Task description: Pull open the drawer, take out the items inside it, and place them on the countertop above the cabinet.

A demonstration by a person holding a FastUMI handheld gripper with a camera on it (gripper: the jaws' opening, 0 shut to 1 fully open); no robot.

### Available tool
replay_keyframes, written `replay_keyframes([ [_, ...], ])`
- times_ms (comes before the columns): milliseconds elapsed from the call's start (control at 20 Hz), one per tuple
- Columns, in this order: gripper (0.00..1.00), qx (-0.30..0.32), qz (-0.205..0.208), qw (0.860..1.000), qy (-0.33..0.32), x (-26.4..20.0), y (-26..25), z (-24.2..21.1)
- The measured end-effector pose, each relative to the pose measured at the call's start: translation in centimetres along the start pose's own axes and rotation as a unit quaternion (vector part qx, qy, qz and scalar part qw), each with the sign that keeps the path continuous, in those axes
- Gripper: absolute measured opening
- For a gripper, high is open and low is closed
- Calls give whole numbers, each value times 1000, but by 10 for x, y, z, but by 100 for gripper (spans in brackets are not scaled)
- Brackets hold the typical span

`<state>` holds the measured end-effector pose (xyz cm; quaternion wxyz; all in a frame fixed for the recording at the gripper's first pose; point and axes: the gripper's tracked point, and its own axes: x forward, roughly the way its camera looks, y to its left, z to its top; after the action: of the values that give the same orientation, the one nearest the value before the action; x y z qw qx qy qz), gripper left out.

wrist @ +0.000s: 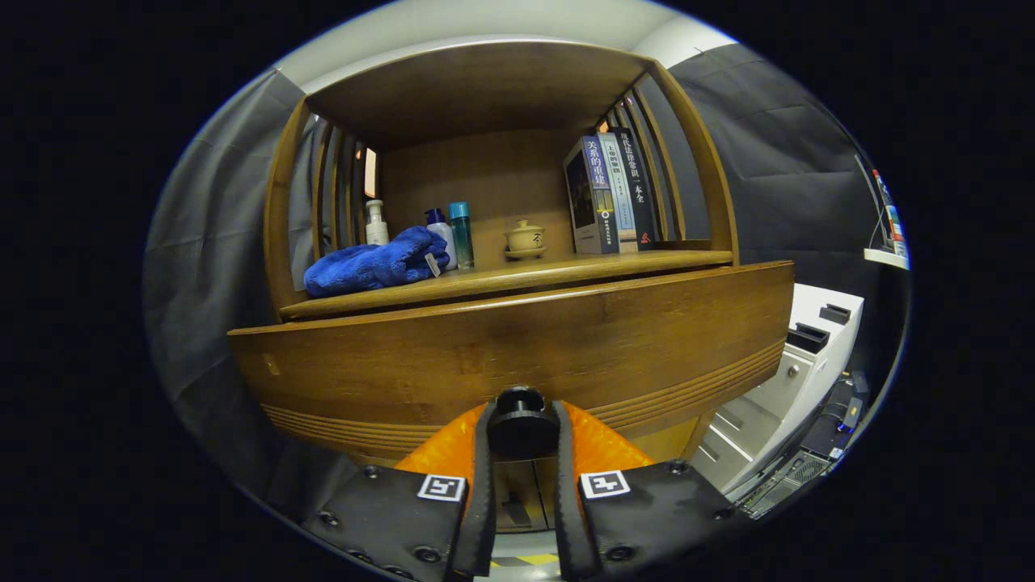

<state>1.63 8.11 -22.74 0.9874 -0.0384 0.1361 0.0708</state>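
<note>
Fingers [566,453] closed on knob [520,420], clamped from both sides for pulling drawer [517,347] out below countertop [517,279].

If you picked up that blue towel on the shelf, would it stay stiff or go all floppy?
Probably floppy: the blue towel lies in a soft, rumpled heap on the shelf, so it would likely droop and unfold. It looks fluffy, so likely light and not slippery. The gripper is busy meanwhile, its fingers closed on the black drawer knob.
</note>
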Motion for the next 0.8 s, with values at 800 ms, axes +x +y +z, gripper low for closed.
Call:
replay_keyframes([
  [800, 30, -13, -8, 999, 33, -92, -1, -23],
])
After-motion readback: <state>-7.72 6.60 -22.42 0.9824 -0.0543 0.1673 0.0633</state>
